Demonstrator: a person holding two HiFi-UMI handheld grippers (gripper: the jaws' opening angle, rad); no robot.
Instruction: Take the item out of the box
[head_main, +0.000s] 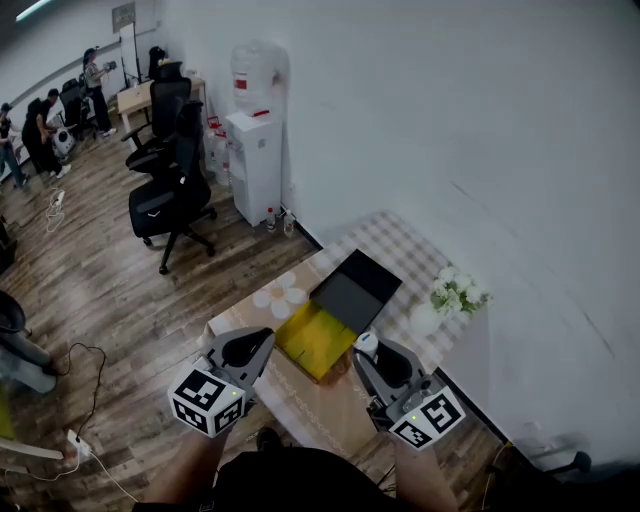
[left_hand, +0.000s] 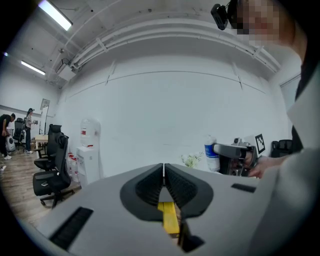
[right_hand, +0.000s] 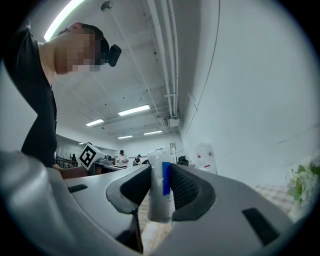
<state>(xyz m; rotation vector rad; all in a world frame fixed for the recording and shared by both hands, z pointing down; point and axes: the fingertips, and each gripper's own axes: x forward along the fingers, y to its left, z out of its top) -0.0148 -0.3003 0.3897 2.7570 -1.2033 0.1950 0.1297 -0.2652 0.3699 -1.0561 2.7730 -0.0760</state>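
An open yellow box (head_main: 315, 338) with its black lid (head_main: 355, 290) folded back lies on the table (head_main: 300, 405). My right gripper (head_main: 364, 352) is shut on a small white bottle with a blue label (right_hand: 161, 192), held upright just off the box's right corner; the bottle (head_main: 366, 342) shows as a white cap in the head view. Over the box's left corner, my left gripper (head_main: 264, 342) hovers with its jaws pressed together and nothing between them. In the left gripper view the yellow box (left_hand: 169, 217) shows below the jaws, and the bottle (left_hand: 211, 152) appears at the right.
White flowers in a vase (head_main: 455, 292) stand on the checked cloth at the table's far right. A white flower-shaped mat (head_main: 280, 293) lies left of the lid. Office chairs (head_main: 165, 190) and a water dispenser (head_main: 255, 140) stand beyond the table; people are at the far left.
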